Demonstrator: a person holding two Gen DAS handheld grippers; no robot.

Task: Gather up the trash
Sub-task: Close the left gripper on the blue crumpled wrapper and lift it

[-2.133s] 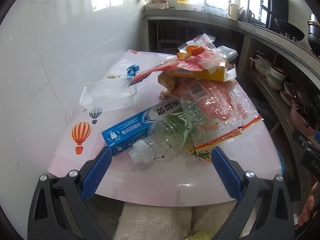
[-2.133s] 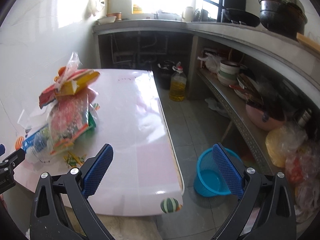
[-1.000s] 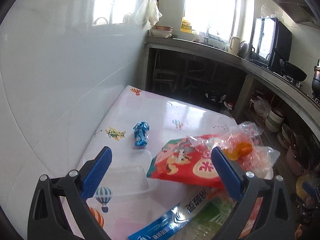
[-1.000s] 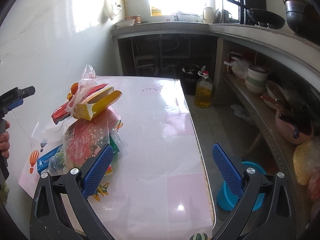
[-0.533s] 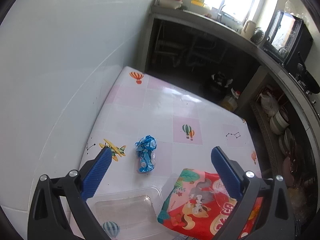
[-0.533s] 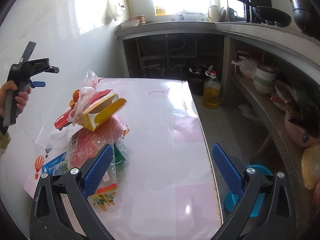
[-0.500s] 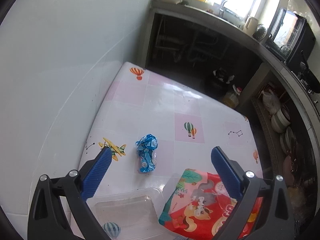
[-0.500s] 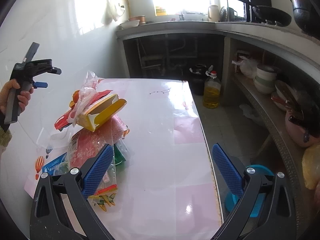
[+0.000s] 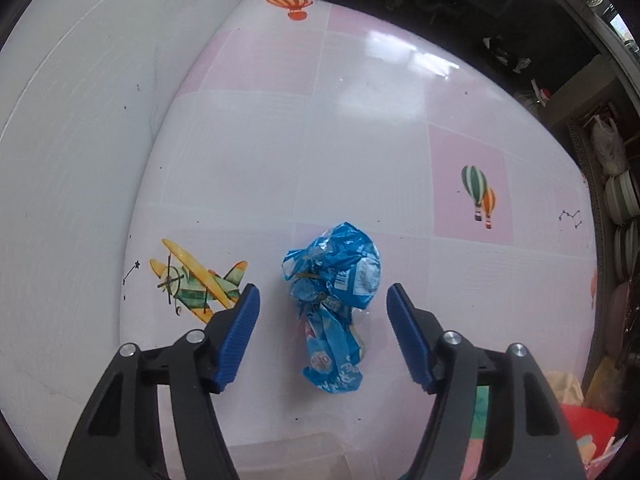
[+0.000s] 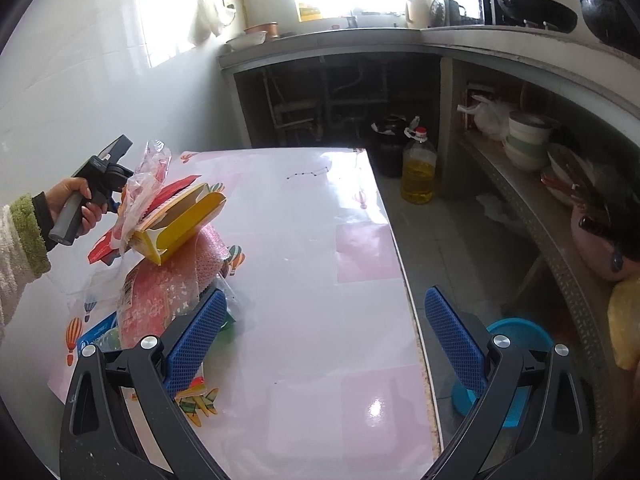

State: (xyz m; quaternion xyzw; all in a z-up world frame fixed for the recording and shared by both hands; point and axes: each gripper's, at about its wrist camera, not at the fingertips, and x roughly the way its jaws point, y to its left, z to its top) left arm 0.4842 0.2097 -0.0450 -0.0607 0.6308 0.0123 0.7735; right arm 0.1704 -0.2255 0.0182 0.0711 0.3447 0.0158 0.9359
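A crumpled blue wrapper (image 9: 334,304) lies on the pink-and-white table (image 9: 360,120). My left gripper (image 9: 322,300) is open, pointing down, with its jaws on either side of the wrapper and not touching it. In the right wrist view the left gripper's handle (image 10: 90,192) shows in a hand behind a pile of trash: a yellow carton (image 10: 182,222), a red mesh bag (image 10: 160,296), clear plastic (image 10: 150,164) and a blue box (image 10: 94,334). My right gripper (image 10: 322,336) is open and empty above the table's front part.
A clear plastic tray (image 9: 280,460) and a red packet (image 9: 588,428) sit at the bottom edge of the left wrist view. A blue bin (image 10: 516,340) stands on the floor right of the table. An oil bottle (image 10: 418,172) and shelves of dishes (image 10: 524,140) lie beyond.
My left gripper has moved forward and down over the blue wrapper, which now lies between its jaws. The right gripper has barely moved.
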